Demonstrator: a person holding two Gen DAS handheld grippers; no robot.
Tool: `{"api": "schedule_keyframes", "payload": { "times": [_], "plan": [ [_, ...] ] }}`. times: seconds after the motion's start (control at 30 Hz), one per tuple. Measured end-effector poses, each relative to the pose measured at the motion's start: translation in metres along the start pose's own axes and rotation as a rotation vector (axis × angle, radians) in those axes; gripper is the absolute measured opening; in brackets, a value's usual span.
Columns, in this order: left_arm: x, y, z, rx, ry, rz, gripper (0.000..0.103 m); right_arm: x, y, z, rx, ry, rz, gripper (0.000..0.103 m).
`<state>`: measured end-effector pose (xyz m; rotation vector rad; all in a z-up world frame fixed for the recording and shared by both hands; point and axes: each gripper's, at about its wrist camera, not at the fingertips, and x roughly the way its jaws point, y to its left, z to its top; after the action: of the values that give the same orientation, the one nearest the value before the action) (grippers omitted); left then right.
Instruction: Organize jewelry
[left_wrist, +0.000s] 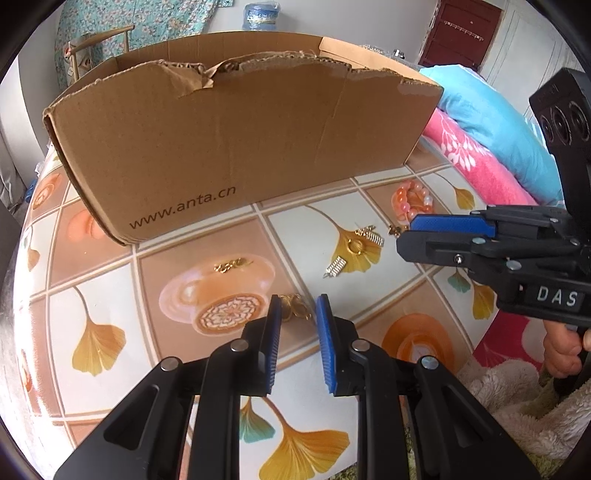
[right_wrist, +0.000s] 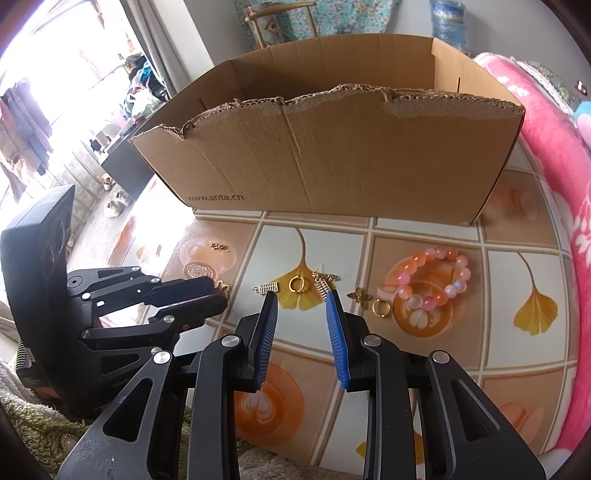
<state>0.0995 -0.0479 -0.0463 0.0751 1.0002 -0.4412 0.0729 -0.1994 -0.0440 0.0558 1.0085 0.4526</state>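
The left tongs have their blue pads either side of a gold trinket on the patterned tablecloth, though whether they pinch it I cannot tell. The right tongs hang released, gripping nothing, just short of a gold ring and comb charms. The bead bracelet lies to their right and the cardboard box stands beyond.

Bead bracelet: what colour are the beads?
Pink, orange and milky white; clearest in the right wrist view.

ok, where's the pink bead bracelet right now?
In the right wrist view, the bead bracelet lies on the tablecloth, right of centre, in front of the cardboard box, beside a gold ring.
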Motion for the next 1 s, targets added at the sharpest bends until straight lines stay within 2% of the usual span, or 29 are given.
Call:
{"api": "schedule_keyframes", "payload": {
  "times": [0.3, 0.67, 0.8, 0.9, 1.0],
  "plan": [
    [0.001, -0.007, 0.000, 0.052, 0.001, 0.034, 0.019, -0.002, -0.004, -0.002, 0.015, 0.000, -0.004, 0.028],
    [0.006, -0.018, -0.002, 0.190, 0.001, 0.085, 0.022, -0.002, -0.007, -0.003, 0.019, -0.002, -0.002, 0.028],
    [0.006, -0.017, -0.002, 0.201, -0.002, 0.081, 0.022, -0.002, -0.010, -0.004, 0.025, -0.003, -0.002, 0.028],
    [0.006, -0.018, -0.003, 0.205, -0.007, 0.084, 0.015, -0.002, -0.012, -0.004, 0.030, -0.004, 0.000, 0.028],
    [0.004, -0.018, -0.004, 0.198, -0.007, 0.086, 0.015, -0.004, -0.012, -0.002, 0.028, -0.010, -0.008, 0.028]
  ]
}}
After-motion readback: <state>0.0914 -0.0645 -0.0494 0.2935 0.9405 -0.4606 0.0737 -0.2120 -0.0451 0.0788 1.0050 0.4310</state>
